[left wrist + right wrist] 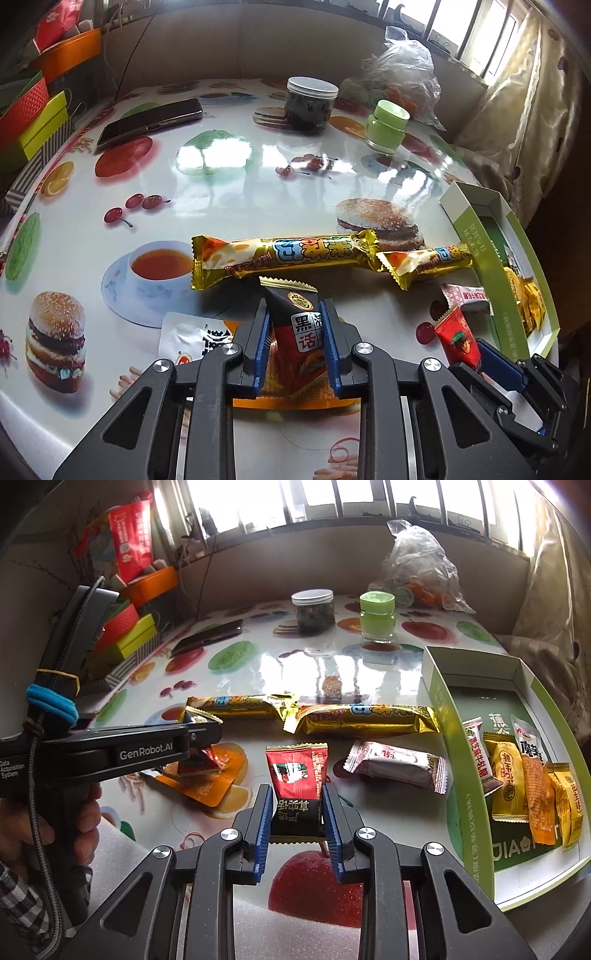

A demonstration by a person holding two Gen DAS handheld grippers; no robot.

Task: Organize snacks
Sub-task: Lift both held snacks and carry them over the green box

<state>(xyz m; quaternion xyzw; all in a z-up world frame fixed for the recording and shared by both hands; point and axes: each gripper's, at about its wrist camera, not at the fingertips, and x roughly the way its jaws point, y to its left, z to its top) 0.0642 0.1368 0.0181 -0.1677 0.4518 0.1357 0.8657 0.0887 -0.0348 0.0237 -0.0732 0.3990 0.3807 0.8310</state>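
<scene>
My left gripper [294, 306] is shut on a red-and-black snack packet [295, 332], pinched upright between its blue pads. In the right wrist view that left gripper [207, 738] hangs just above an orange pouch [207, 786] on the table. My right gripper [296, 790] is shut on the black end of a red snack packet [295, 771]; the left wrist view has it [476, 354] at the lower right. Two gold bars [236, 707] [362, 718] and a white-pink packet [395, 764] lie on the table. A green-and-white box [461, 760] at the right holds several packets.
At the far side stand a dark jar [313, 611], a green jar [376, 616], a phone [207, 637] and a plastic bag [417, 565]. Coloured boxes [125, 635] are stacked at the left edge, and a curtain hangs on the right. A person's hand [22, 827] grips the left handle.
</scene>
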